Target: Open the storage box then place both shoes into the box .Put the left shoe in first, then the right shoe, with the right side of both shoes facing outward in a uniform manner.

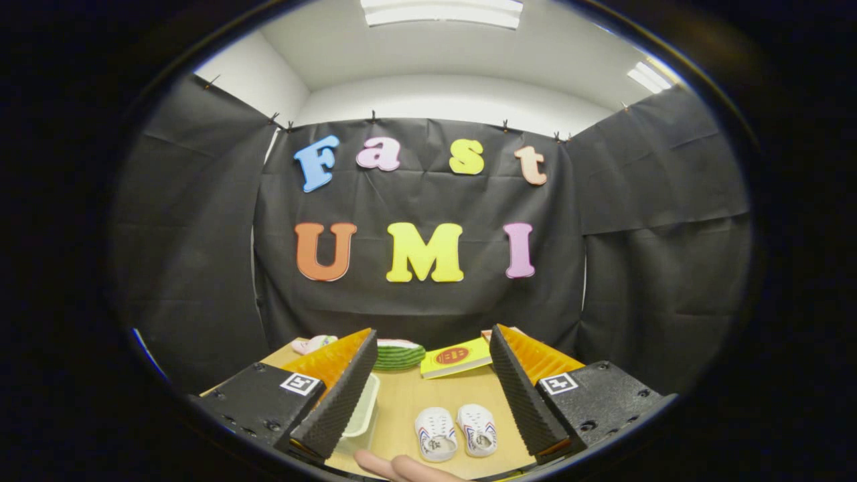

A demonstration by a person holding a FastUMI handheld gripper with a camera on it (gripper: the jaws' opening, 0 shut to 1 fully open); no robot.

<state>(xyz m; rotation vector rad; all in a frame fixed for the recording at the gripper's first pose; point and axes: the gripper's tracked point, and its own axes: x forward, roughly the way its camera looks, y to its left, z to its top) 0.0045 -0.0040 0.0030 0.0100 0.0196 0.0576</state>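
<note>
Storage box (362, 410) near left on counter (415, 398), half hidden behind my left finger; misjudged lid grab likely. Claw (428, 438) gaping, holding nothing. Shoe pair (456, 432) between fingers, toes toward me; I risk mixing left with right. Fingertips (402, 466) nearest.

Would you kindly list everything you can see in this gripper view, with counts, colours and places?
shoes: 2, white with red and blue stripes, side by side on the table between the fingers.
storage box: 1, pale translucent, beside the left finger, left of the shoes, partly hidden.
yellow book: 1, yellow with a red mark, at the far side of the table.
green striped thing: 1, green, left of the book.
pale pink thing: 1, at the far left corner; kind unclear.
table: 1, light wood.
hand: 1, fingers at the near table edge.
gripper: 1, open, fingers wide apart, holding nothing.
</note>
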